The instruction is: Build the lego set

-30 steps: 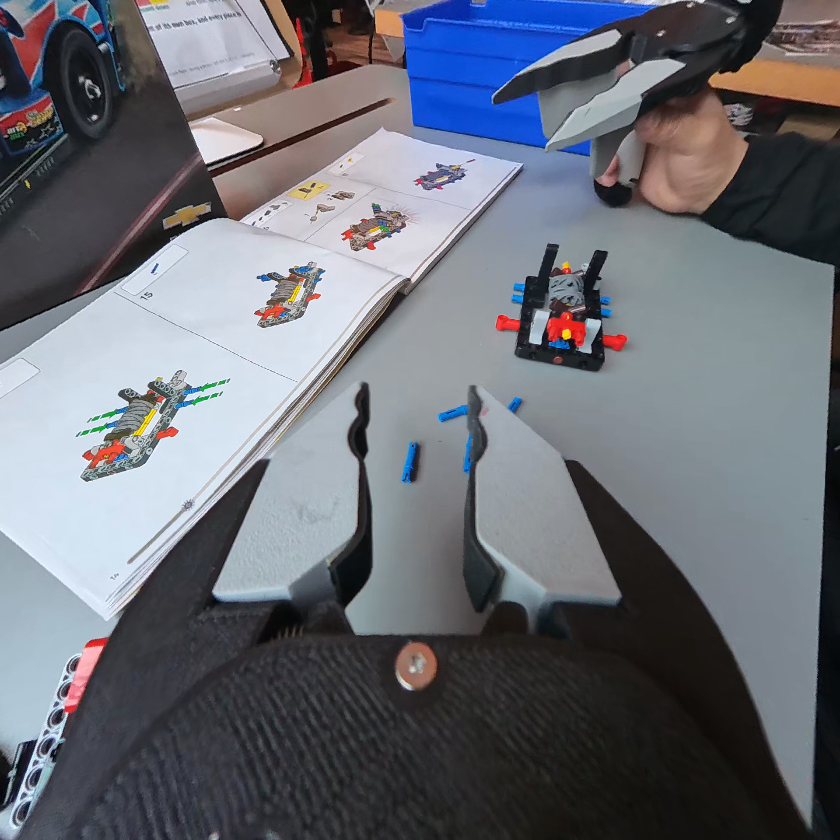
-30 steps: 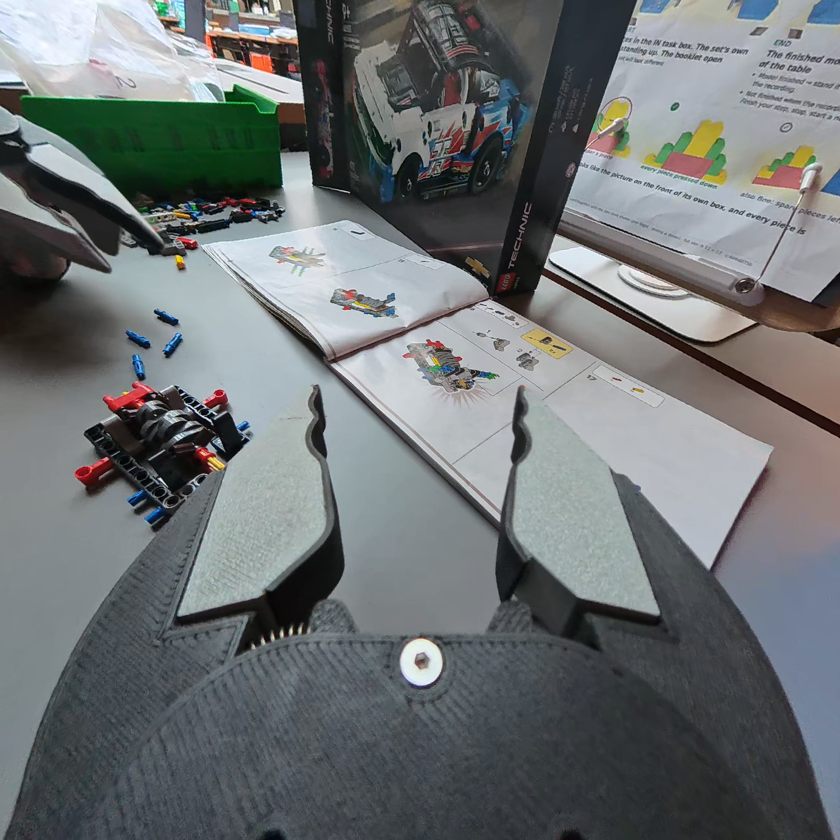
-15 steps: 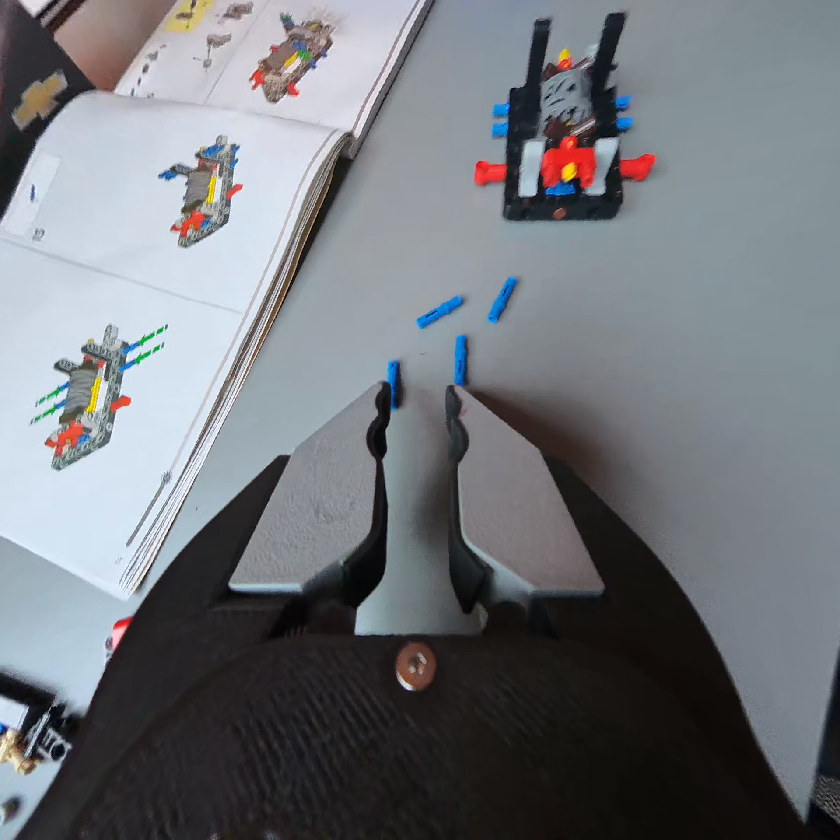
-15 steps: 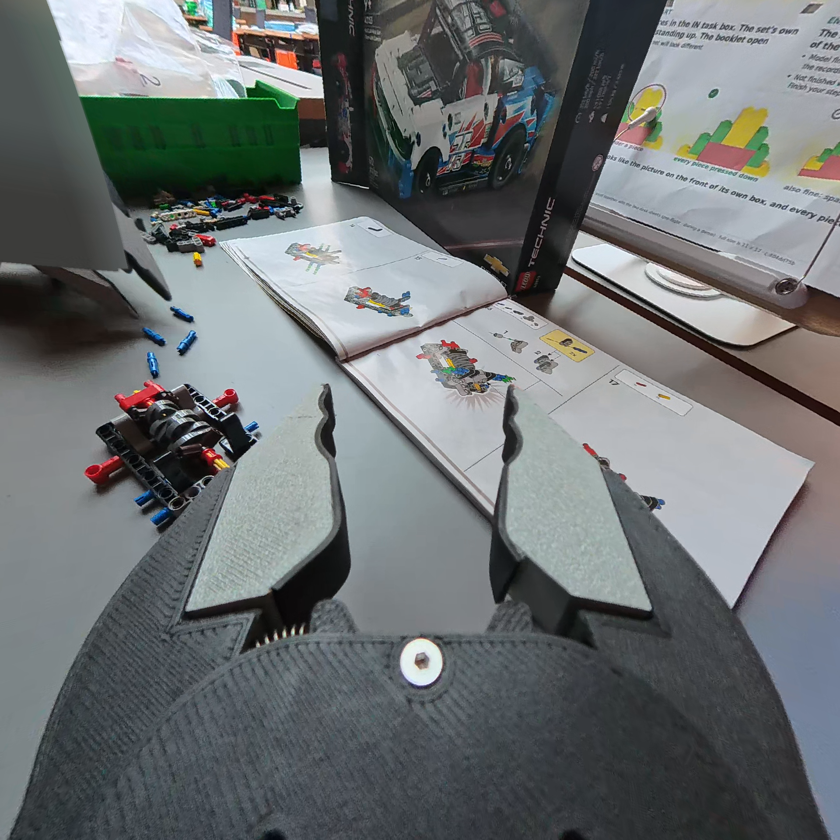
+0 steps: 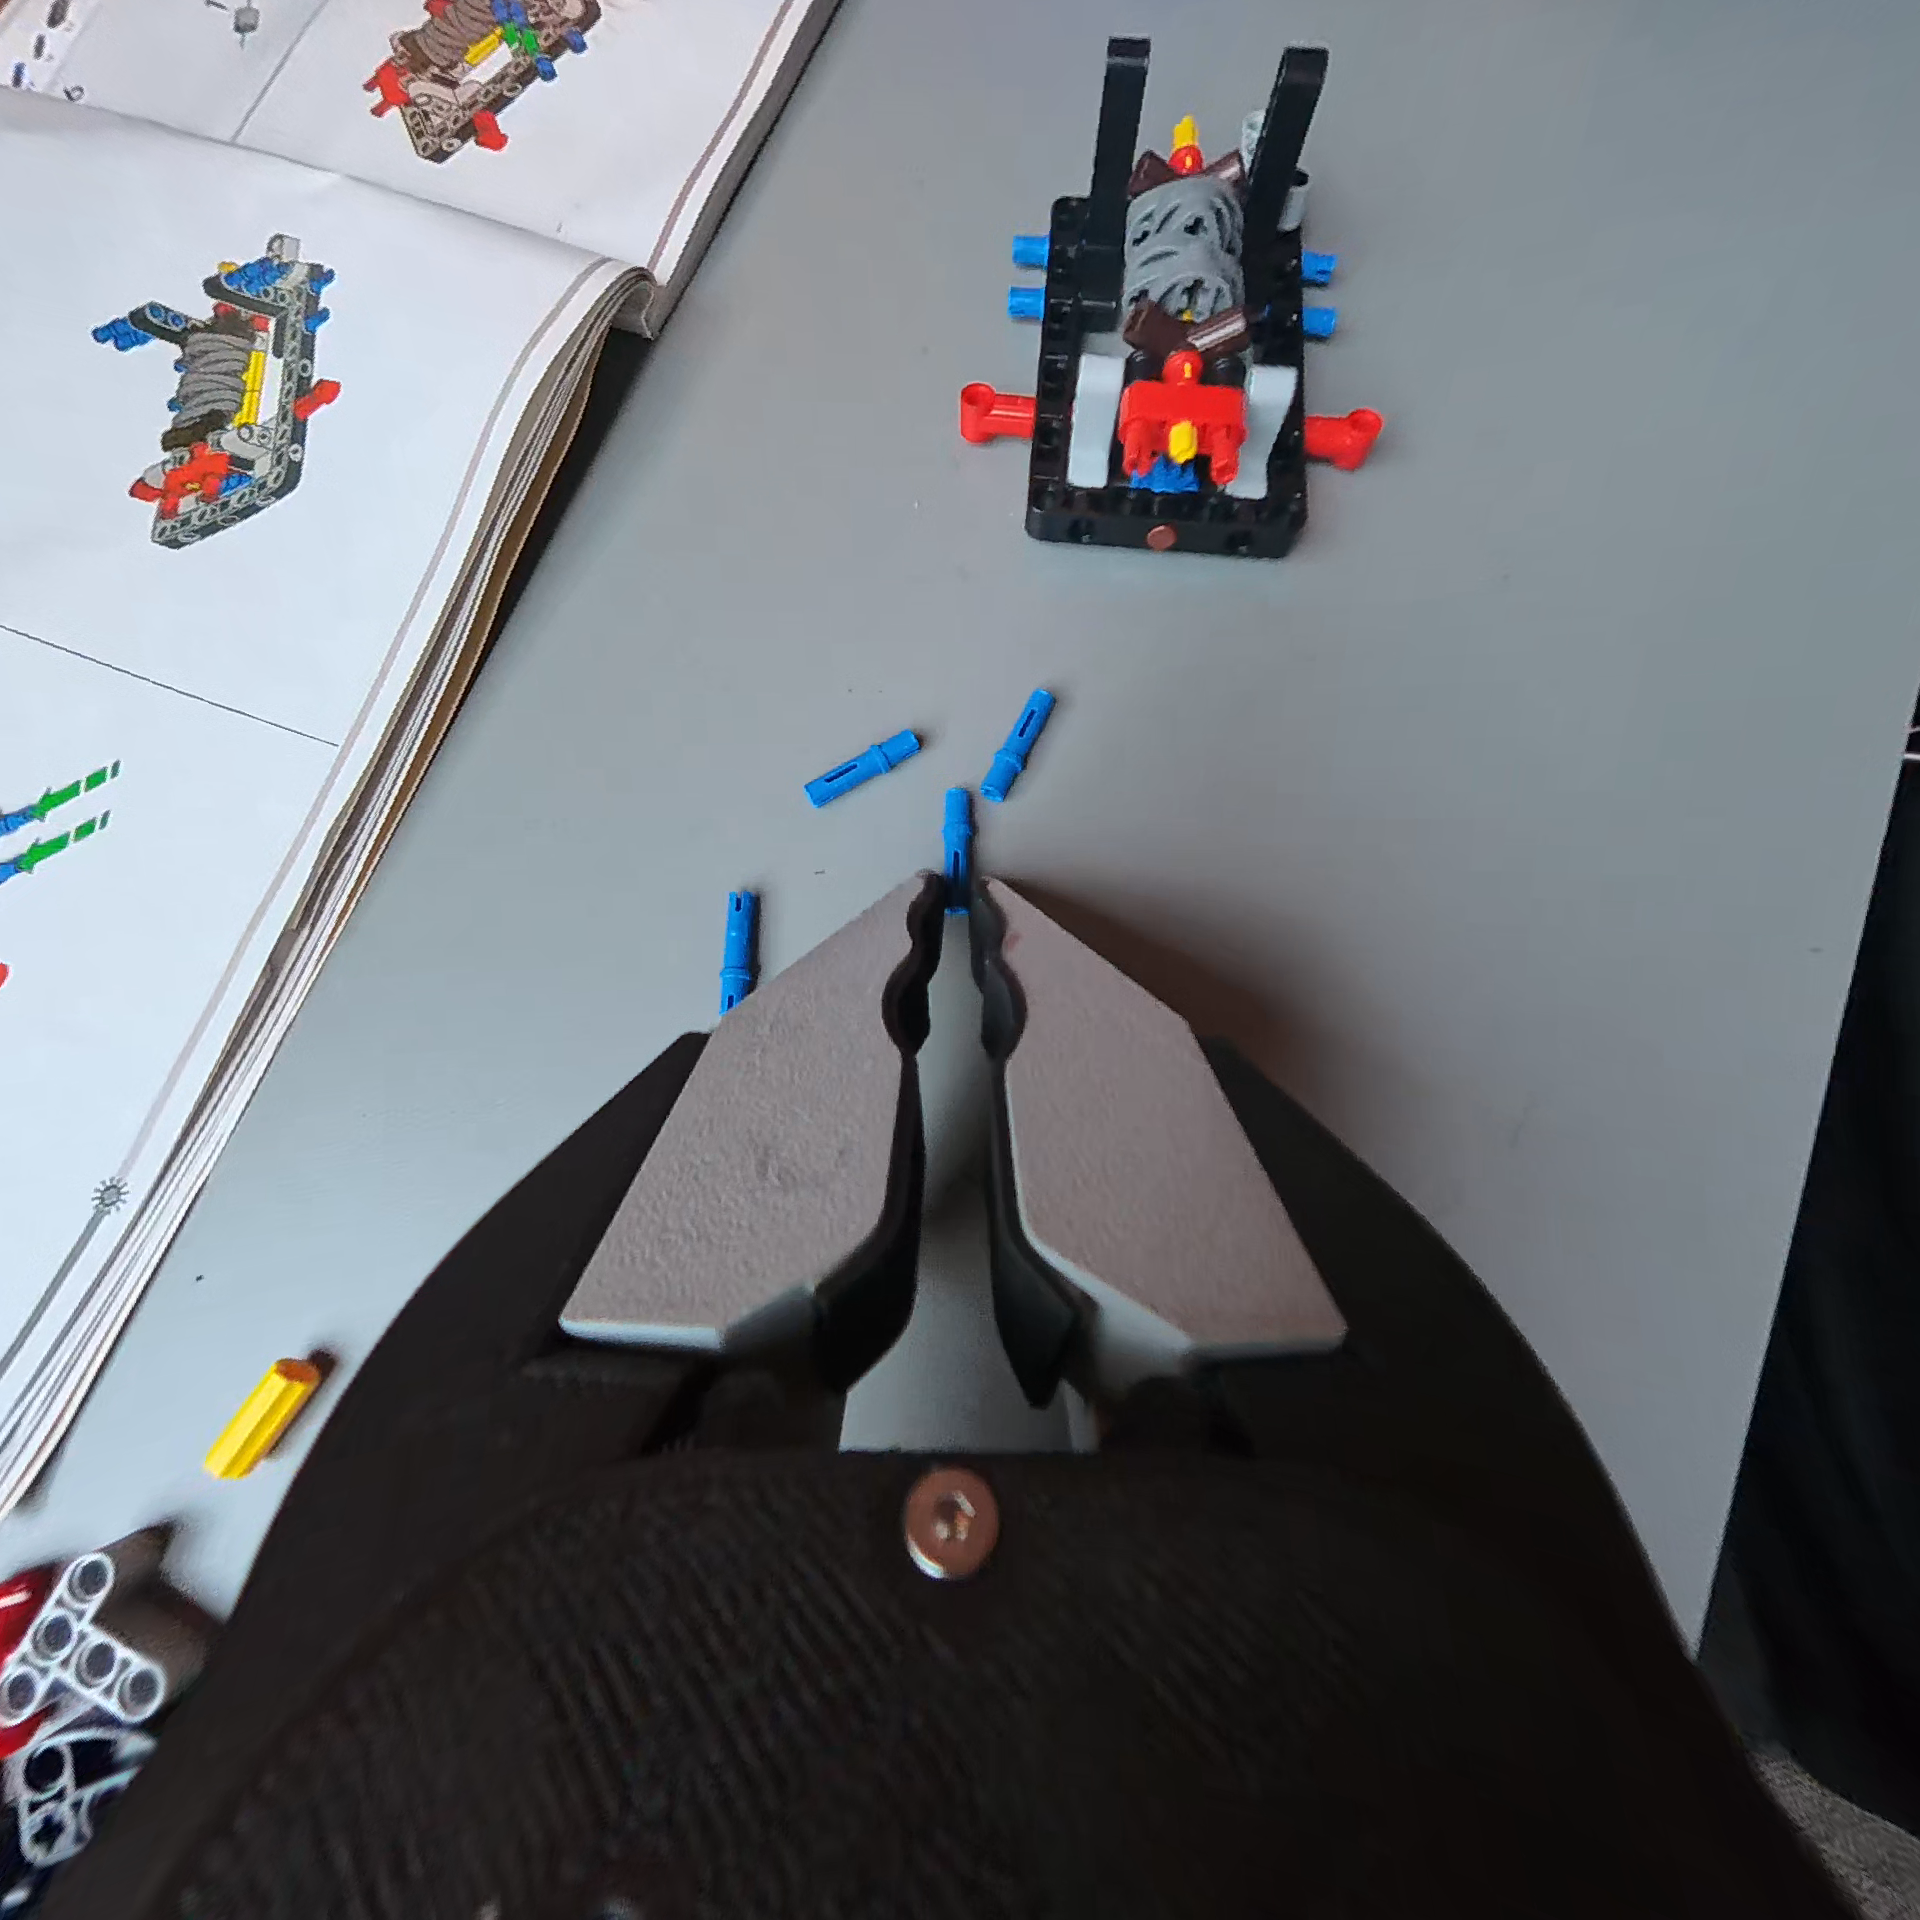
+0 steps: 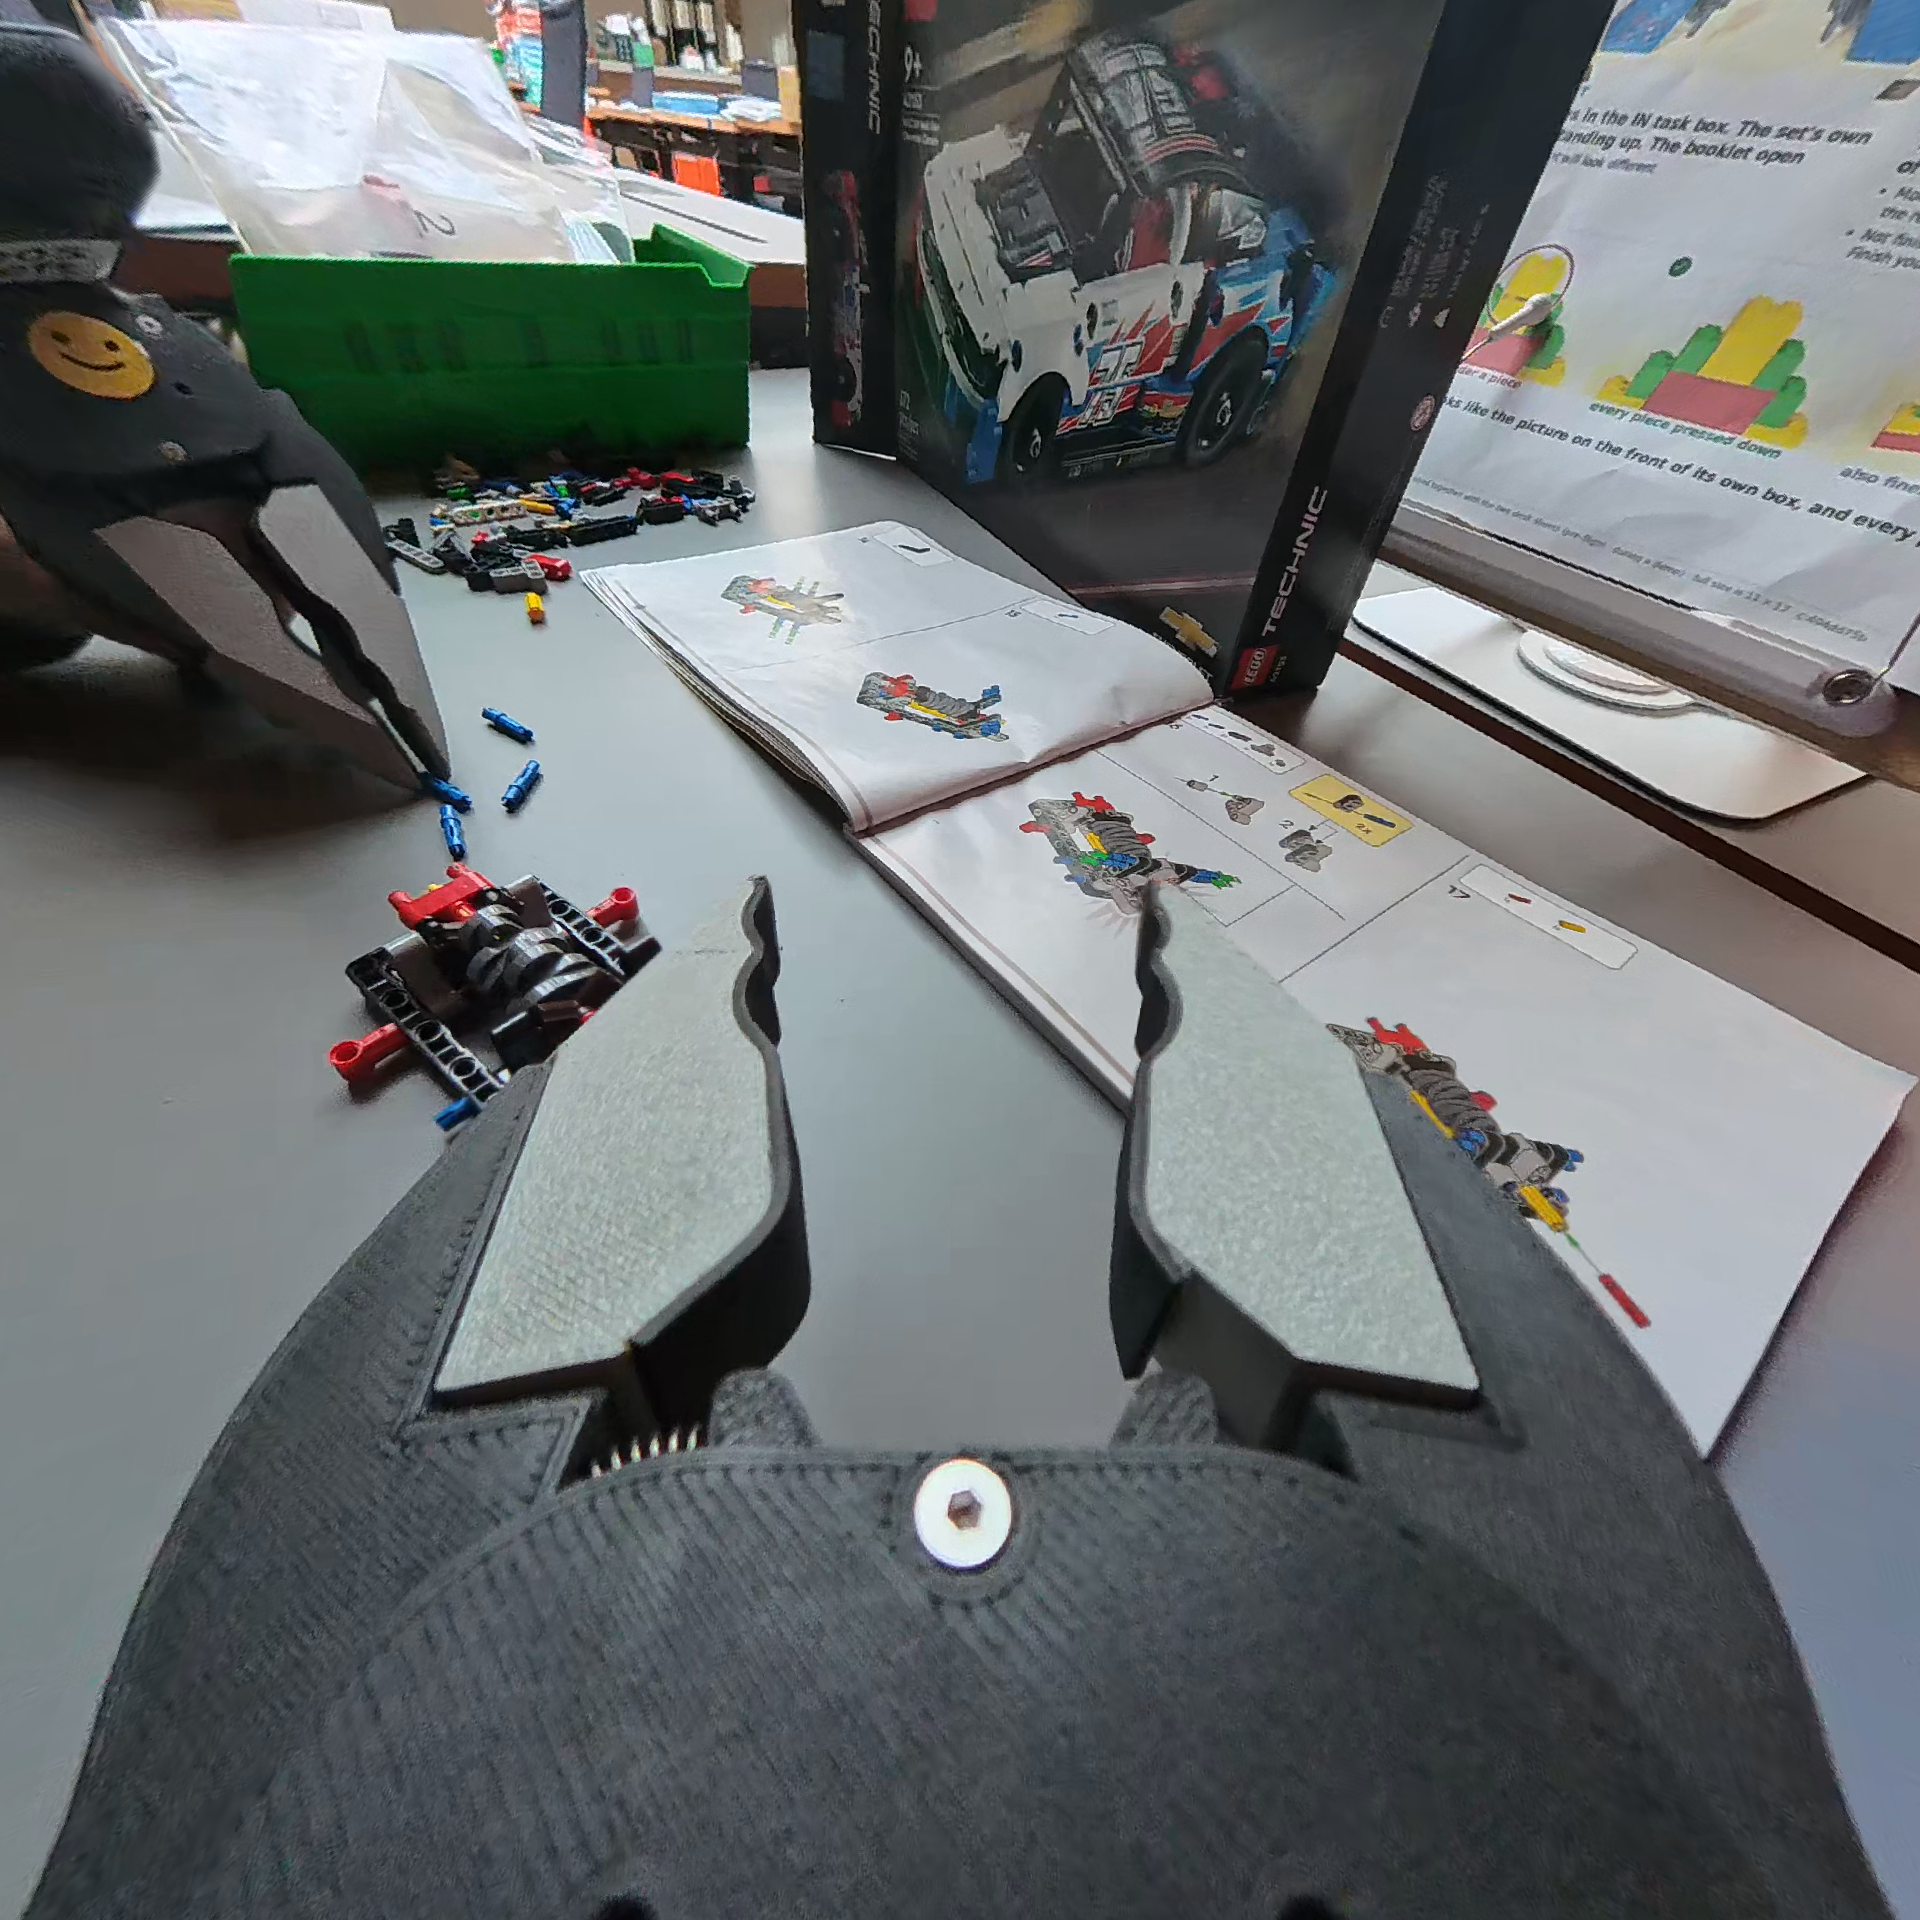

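My left gripper (image 5: 956, 896) is down at the grey table (image 5: 1507, 831), its tips shut on the near end of a blue pin (image 5: 957, 831) that lies pointing away from me. The right wrist view shows the same tips (image 6: 421, 769) on that pin (image 6: 449, 795). Three more blue pins (image 5: 862, 767) (image 5: 1018, 744) (image 5: 739, 948) lie around it. The black-framed assembly (image 5: 1169, 343) with grey, red and blue parts sits beyond the pins. My right gripper (image 6: 956, 914) is open and empty, above the table between the assembly (image 6: 499, 966) and the open booklet (image 6: 935, 665).
The booklet (image 5: 312, 416) lies left of my left gripper. A yellow piece (image 5: 260, 1418) and loose beams (image 5: 73, 1662) lie near the bottom left. A parts pile (image 6: 582, 509), a green bin (image 6: 488, 343) and the set's box (image 6: 1122, 312) stand at the back. Across from one pair of fingers to the other is roughly 25 cm.
My left gripper moved down and forward to the blue pins, and its jaws closed from open onto one pin's end. My right gripper's jaws narrowed a little and it shifted slightly.
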Demonstrator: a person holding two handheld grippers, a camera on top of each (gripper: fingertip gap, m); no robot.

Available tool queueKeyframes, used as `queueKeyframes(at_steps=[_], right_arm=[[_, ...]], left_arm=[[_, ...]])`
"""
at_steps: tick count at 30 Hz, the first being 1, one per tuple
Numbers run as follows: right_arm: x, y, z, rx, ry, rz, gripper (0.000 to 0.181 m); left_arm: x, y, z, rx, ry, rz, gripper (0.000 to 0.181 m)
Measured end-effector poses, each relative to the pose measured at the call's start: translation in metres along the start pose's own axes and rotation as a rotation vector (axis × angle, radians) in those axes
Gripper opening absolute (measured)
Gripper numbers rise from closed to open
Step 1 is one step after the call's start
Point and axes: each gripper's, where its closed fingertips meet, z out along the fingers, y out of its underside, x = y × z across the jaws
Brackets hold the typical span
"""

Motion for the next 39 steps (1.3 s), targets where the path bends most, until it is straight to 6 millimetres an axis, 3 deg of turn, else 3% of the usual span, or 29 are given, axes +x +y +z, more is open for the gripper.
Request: queueKeyframes(at_steps=[12, 17, 24, 28, 32, 34, 36, 39], right_arm=[[-0.003, 0.011, 0.006, -0.069, -0.011, -0.083, 0.064], [0.004, 0.014, 0.004, -0.087, 0.039, -0.086, 0.063], [0.008, 0.016, 0.006, -0.12, 0.098, -0.079, 0.045], [-0.035, -0.018, 0.017, -0.06, -0.036, -0.023, 0.035], [-0.118, -0.05, 0.024, -0.039, -0.263, -0.072, 0.023], [-0.161, -0.051, 0.024, -0.057, -0.369, -0.083, 0.015], [-0.188, -0.045, 0.024, -0.084, -0.418, -0.115, 0.004], [-0.196, -0.035, 0.025, -0.125, -0.372, -0.163, 0.009]], left_arm=[[-0.008, -0.004, 0.003, -0.001, -0.12, 0.08, 0.002], [0.002, -0.013, 0.0, 0.058, -0.015, 0.063, 0.002], [0.017, -0.034, -0.021, 0.151, 0.048, 0.117, 0.002], [0.024, -0.043, -0.031, 0.201, 0.042, 0.186, 0.002], [0.042, -0.051, -0.04, 0.264, 0.123, 0.245, 0.001], [0.046, -0.055, -0.042, 0.274, 0.138, 0.271, 0.001], [0.053, -0.058, -0.041, 0.258, 0.181, 0.287, 0.001], [0.069, -0.068, -0.037, 0.258, 0.259, 0.324, 0.002]])
